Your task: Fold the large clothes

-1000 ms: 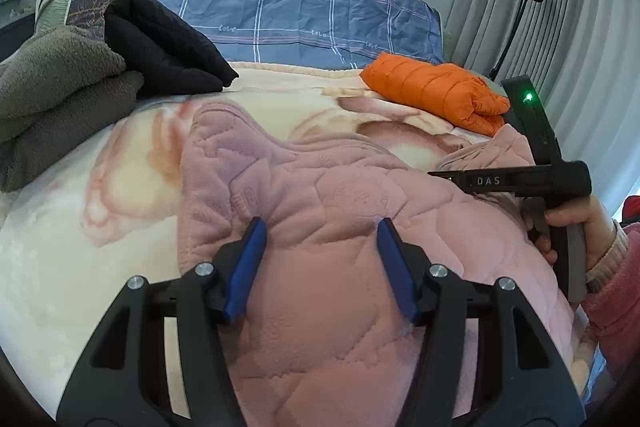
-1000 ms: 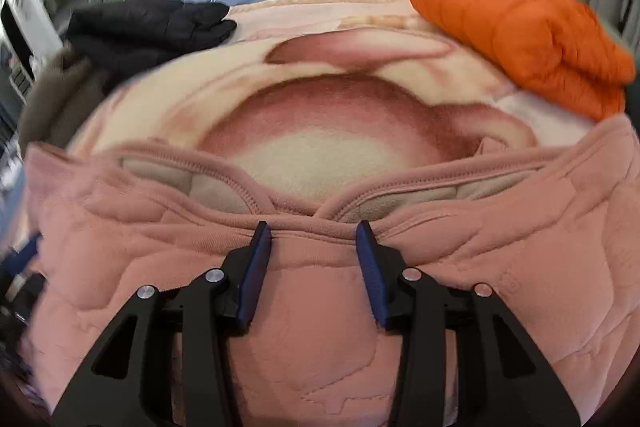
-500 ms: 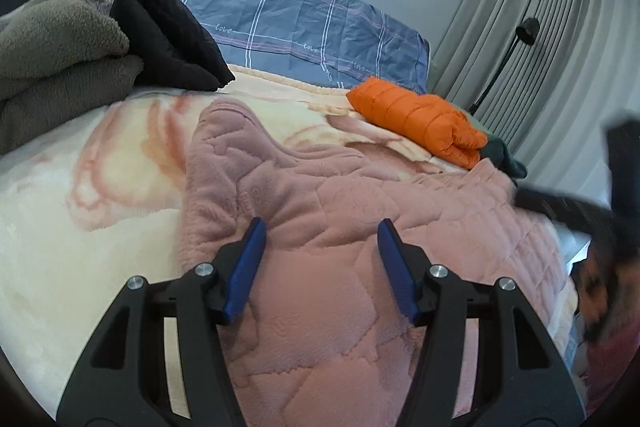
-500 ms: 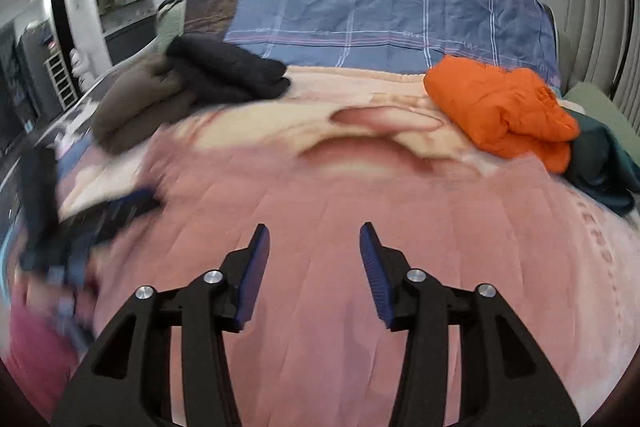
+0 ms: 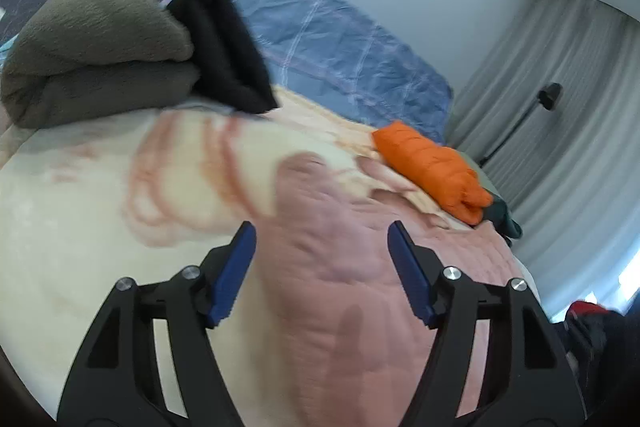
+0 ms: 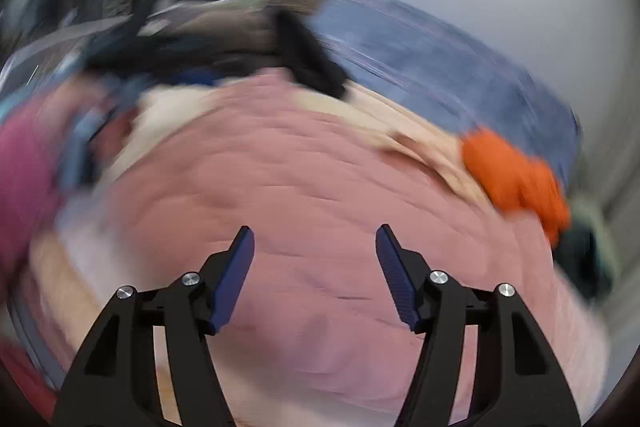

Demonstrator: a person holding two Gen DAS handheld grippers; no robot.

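Both the left gripper [image 5: 320,243] and the right gripper [image 6: 314,247] are black, triangular open-frame arms with cut-out windows, each carrying two round silver screws per side and ending in slim, ridged dark-blue pads [image 6: 394,273] that taper toward twelve o'clock.

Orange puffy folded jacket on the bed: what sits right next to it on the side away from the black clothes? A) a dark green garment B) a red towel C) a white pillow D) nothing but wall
A: in the left wrist view the orange puffy folded jacket has a dark green garment tucked against its far end, near the grey curtain.
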